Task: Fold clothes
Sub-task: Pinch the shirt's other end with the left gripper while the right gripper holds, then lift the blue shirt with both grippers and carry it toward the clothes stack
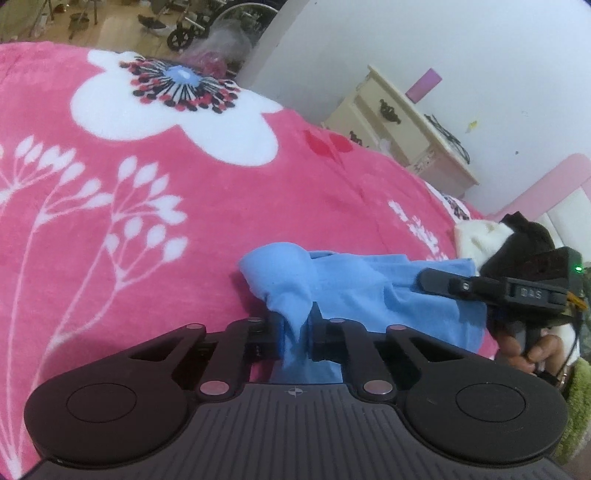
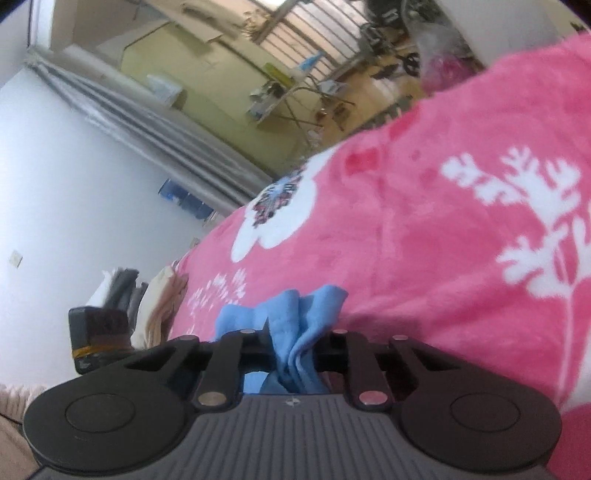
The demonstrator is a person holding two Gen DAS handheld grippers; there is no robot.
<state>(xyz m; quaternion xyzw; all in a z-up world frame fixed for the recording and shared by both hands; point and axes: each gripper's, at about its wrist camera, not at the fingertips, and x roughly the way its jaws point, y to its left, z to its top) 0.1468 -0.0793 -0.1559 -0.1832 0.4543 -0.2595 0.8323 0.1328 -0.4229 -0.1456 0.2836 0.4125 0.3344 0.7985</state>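
Surface: pink fleece blanket (image 1: 184,229) w/ white flower + sprig print, spread over a bed.
Garment: light-blue garment (image 1: 369,291), lying bunched on blanket near its close edge; one end humped up, rest stretched toward R side of L-wrist view.
L gripper (image 1: 293,332): clenched on a gathered fold of the blue garment; cloth pinched betw. pads, hangs down below them.
R gripper (image 2: 295,350): jaws pinch several bunched layers of the same garment (image 2: 306,314); cloth tufts stick up past the tips.
R gripper, seen from L wrist (image 1: 428,282): black finger laid on far end of garment; person's hand (image 1: 524,350) on its handle.
Other clothes: cream + black pile (image 1: 495,236) on bed beyond the garment, just beside it.
Folded stack (image 2: 147,299): white/grey/cream items at bed edge, R-wrist view.
Background: cream nightstand (image 1: 402,122) by white wall; wheelchair (image 1: 207,26) on wood floor, far side.
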